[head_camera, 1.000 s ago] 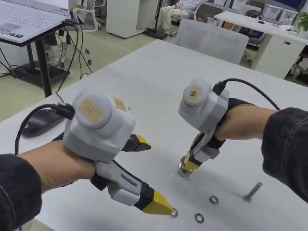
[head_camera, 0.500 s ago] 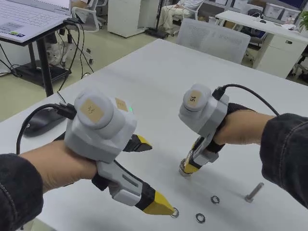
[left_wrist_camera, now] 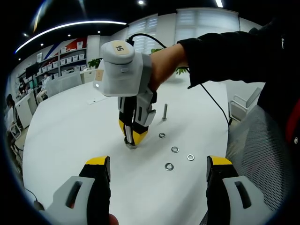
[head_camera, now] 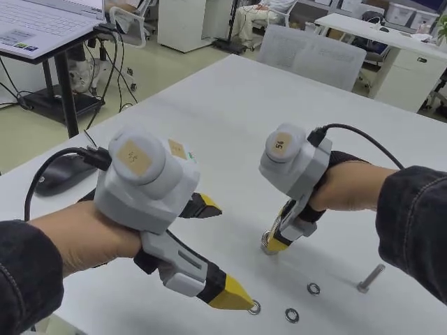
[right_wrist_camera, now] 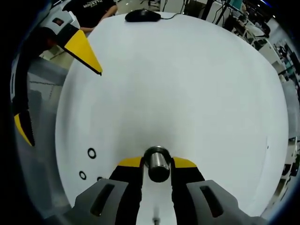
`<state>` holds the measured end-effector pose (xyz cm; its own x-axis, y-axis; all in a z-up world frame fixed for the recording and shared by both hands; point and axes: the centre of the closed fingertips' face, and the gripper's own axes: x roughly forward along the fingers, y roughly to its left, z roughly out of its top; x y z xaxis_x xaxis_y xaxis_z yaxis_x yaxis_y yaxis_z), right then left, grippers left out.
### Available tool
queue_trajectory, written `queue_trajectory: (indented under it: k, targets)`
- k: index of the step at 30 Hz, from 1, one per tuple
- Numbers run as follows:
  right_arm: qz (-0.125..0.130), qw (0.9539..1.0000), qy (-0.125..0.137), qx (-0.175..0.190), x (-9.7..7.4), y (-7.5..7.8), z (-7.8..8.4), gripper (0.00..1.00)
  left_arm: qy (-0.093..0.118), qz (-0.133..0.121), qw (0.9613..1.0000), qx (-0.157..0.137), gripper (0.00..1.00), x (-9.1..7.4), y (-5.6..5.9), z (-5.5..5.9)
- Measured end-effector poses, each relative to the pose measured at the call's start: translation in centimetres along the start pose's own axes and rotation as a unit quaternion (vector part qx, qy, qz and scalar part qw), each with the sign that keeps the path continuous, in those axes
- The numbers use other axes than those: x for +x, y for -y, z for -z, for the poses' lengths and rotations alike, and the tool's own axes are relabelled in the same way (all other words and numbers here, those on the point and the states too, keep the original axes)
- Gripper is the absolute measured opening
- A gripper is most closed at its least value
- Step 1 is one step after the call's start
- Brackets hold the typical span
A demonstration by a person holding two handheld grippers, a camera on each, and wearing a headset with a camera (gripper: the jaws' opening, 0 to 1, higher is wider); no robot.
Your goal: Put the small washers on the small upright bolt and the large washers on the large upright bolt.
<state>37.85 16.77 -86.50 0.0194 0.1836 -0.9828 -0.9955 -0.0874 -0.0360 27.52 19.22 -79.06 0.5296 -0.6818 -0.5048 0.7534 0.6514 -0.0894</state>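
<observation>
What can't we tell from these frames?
- Large bolt: the right tongs, shut on it, hide its foot in head and right gripper views; washers on it, unknown.
- Washers: too small in all views to sort by size.
- One washer: part-hidden by the left tongs tip, head view.

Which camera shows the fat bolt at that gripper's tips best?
The right gripper view: the large bolt sits close up between the jaws of the right gripper. In the head and left gripper views, that gripper covers most of it.
</observation>
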Motion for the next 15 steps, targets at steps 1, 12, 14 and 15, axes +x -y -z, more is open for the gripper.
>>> queue_trajectory:
  k: [1,12,14,15]
  targets:
    - [0.0,1.0,0.0,0.0,0.0,-0.04,-0.04,0.23,0.0,0.0,1.0,0.0,0.84,0.01,0.01,0.01]
    - [-0.002,1.0,-0.002,-0.002,0.08,-0.24,-0.18,0.23,0.0,0.0,1.0,0.001,0.84,-0.02,0.07,0.01]
    - [-0.001,1.0,-0.005,-0.004,0.19,-0.25,-0.08,0.24,0.0,0.0,1.0,0.0,0.84,-0.03,0.08,0.01]
    - [0.0,1.0,-0.004,-0.008,0.19,-0.21,-0.14,0.24,0.0,0.0,1.0,0.0,0.84,-0.03,0.07,0.02]
